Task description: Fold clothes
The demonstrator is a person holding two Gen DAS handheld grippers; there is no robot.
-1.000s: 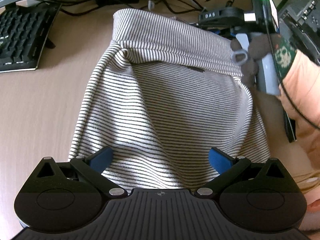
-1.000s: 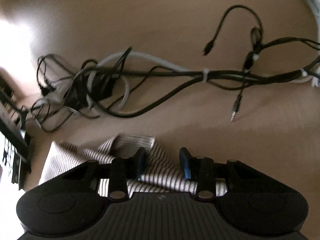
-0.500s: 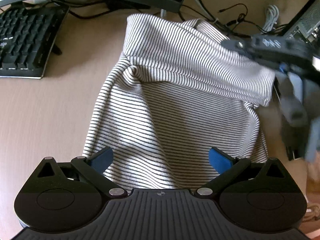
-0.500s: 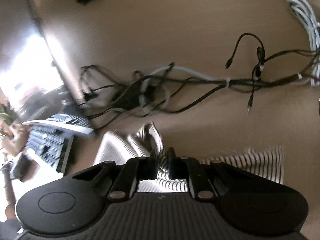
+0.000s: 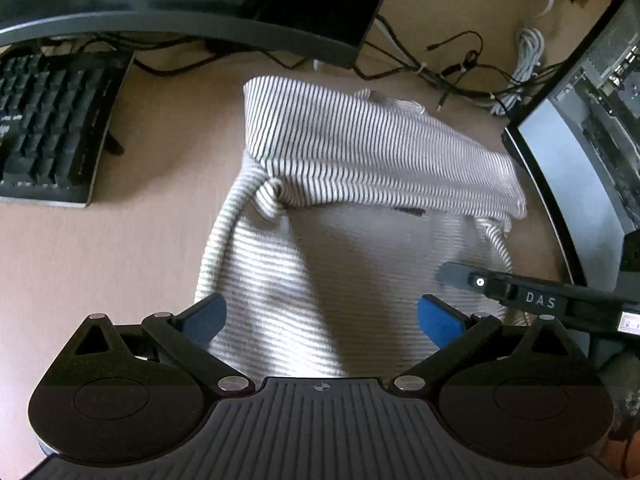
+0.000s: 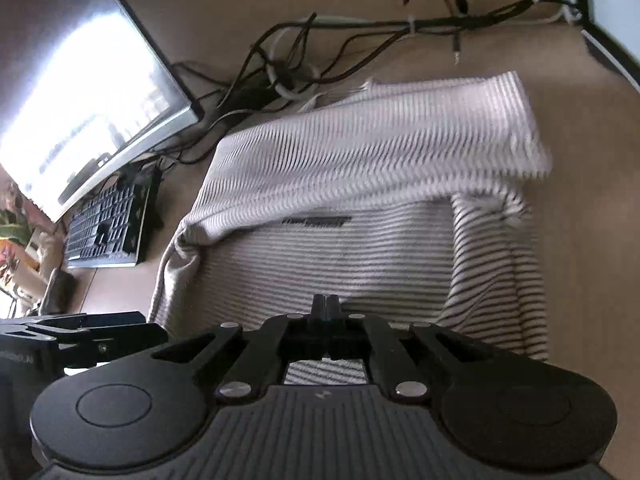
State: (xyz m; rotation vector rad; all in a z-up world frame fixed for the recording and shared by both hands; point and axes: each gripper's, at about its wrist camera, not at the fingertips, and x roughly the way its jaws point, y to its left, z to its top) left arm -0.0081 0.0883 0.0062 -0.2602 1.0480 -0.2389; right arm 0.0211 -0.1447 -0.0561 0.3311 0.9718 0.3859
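One striped garment (image 5: 360, 216) lay on the table (image 5: 100, 248), between a keyboard (image 5: 48, 128) on one side and a dark curved panel (image 5: 568, 184) on the other. Its far end was doubled back toward the near end as a broad band (image 6: 372, 148), so one fold looked to be in place. That band sat askew, with a bunched knot of cloth (image 5: 270, 196) at one corner and a loose edge hanging past the other. The lower body of the garment was spread in a single layer, and I judged that at least one more fold, plus some smoothing of the corners, was left to do.

The left gripper (image 5: 322, 316) hovered over the near part of the cloth with its blue fingers (image 5: 206, 316) spread wide and nothing between them. The right gripper (image 6: 326, 306) had its fingers pressed together over the near cloth; no fabric was visible between the tips.

Only the left view showed the right gripper's body coming in from the side, and a coiled white cable (image 5: 524, 64) beyond the garment. Only the right view showed a lit monitor (image 6: 80, 92), the small dark label (image 6: 316, 222) under the folded band, and the tangle of black cables (image 6: 288, 64) just behind the garment's far edge.
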